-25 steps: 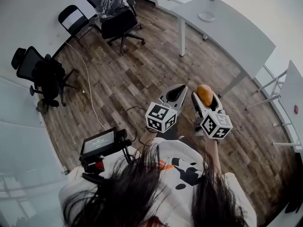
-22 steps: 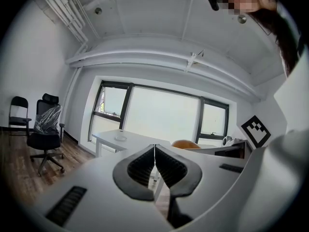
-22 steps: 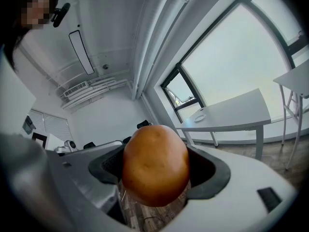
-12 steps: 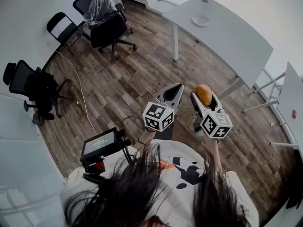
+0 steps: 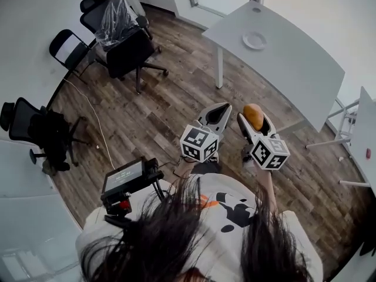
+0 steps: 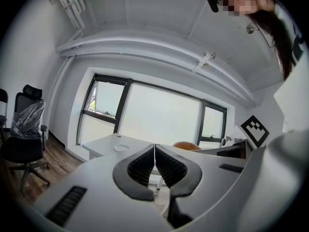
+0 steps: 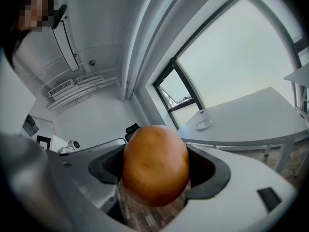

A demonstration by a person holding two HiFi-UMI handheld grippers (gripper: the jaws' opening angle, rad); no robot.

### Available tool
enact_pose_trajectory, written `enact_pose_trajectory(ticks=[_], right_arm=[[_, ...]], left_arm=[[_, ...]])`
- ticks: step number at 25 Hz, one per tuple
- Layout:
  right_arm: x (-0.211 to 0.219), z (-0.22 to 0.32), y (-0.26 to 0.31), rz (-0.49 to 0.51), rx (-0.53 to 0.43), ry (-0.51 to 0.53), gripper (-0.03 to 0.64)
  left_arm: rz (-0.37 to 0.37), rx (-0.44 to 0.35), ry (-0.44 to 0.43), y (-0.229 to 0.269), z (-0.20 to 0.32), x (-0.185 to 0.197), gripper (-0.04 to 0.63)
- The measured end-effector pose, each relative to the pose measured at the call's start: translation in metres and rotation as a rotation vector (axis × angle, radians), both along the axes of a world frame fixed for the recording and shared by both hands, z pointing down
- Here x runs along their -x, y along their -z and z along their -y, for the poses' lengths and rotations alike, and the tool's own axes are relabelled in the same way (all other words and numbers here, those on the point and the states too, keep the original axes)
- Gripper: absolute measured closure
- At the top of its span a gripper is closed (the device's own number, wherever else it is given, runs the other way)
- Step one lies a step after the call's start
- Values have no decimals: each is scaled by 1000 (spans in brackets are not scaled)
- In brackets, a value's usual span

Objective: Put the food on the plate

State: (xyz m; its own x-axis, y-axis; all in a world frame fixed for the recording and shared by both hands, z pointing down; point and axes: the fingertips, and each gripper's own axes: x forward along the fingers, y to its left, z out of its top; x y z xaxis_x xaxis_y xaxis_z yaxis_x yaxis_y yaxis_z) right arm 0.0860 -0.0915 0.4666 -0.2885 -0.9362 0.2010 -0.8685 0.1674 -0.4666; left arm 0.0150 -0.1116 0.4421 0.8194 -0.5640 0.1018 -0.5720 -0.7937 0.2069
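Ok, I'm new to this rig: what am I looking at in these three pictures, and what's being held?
There is no robot arm here. A person holds a hand-held gripper in each hand. The head view comes from a camera on the person's head, looking steeply down. The other two cameras ride on the grippers and look along their fingers. The left gripper is shut and empty: its fingers meet with nothing between them. The right gripper is shut on the food, a round orange-brown piece. Ahead stands a white table with the plate on it, well apart from both grippers. The cubes with square markers are parts of the grippers.
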Motion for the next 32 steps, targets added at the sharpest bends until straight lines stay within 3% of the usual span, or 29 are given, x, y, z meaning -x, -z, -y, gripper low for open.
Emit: enact_pose_trajectory(ticks=[7,17,23,32], right_arm=[[9,57,-3,-14,7,-43,238],[0,84,-15,-14,53,-82,238],[-10,115,-27,-2,69,-78,238],[-42,206,-31,13,66,-63,238]], left_arm=[[-21,37,-18,-9,68,11,589],[10,99,-44,-33,98,6,589],[28,106,-42,-42,125,-2,589],[22,112,-48,-41,204,-36,589]])
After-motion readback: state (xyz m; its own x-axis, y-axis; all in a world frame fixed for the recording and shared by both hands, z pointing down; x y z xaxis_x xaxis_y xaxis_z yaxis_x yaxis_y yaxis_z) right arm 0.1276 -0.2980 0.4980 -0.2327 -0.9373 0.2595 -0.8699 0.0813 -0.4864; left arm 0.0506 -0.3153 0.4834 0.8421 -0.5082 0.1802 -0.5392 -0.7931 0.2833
